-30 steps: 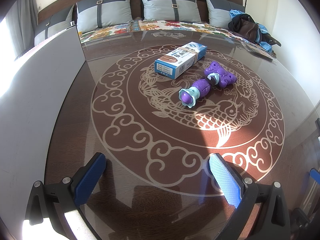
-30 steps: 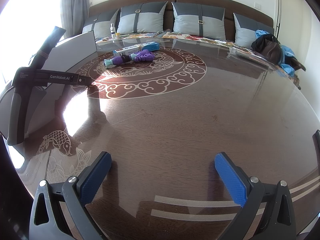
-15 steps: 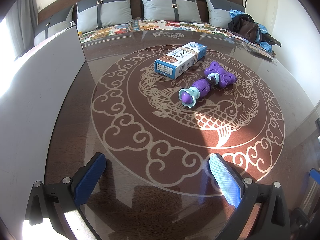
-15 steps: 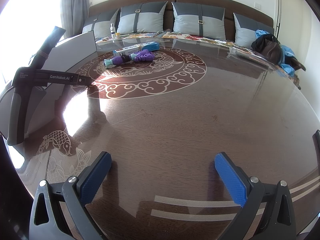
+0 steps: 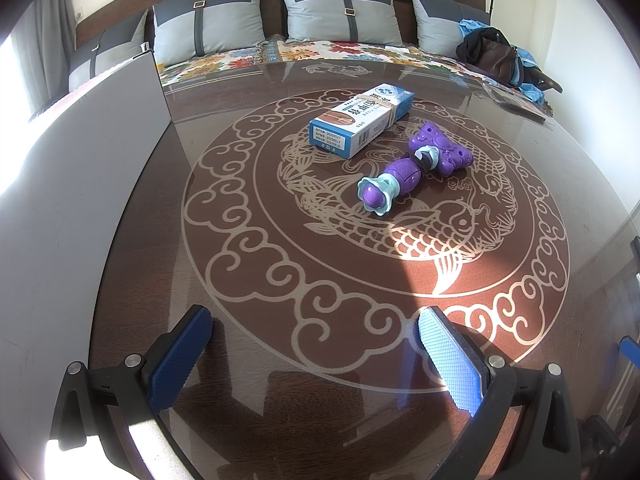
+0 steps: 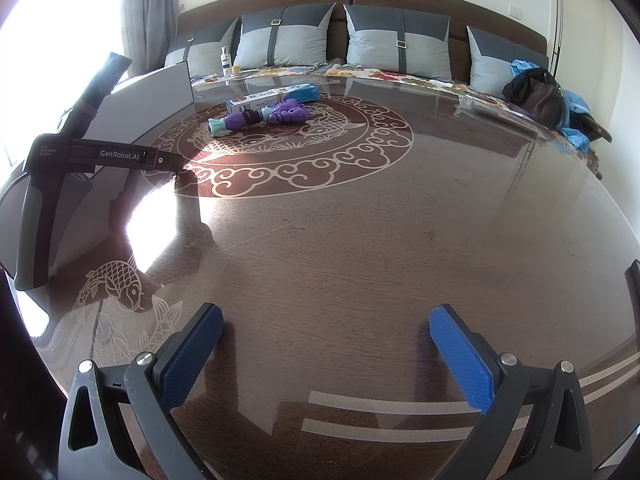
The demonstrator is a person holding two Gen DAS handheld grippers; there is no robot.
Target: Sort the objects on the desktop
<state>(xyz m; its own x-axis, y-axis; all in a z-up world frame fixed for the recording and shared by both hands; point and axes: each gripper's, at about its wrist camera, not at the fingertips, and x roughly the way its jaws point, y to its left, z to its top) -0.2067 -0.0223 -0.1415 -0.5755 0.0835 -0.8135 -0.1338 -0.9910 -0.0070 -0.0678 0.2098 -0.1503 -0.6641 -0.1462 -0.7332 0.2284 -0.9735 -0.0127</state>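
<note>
The left gripper [image 5: 314,354] and the right gripper [image 6: 326,348] both hover over the glass-topped dark wooden table [image 6: 360,240], blue-padded jaws wide apart, holding nothing. In the left wrist view, at 12 o'clock, the blue-and-white cardboard box [image 5: 362,119] lies just beside the purple-and-teal plastic toy [image 5: 412,168].

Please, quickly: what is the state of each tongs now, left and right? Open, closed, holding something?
Left tongs: open, holding nothing, above the table.
Right tongs: open, holding nothing.
</note>
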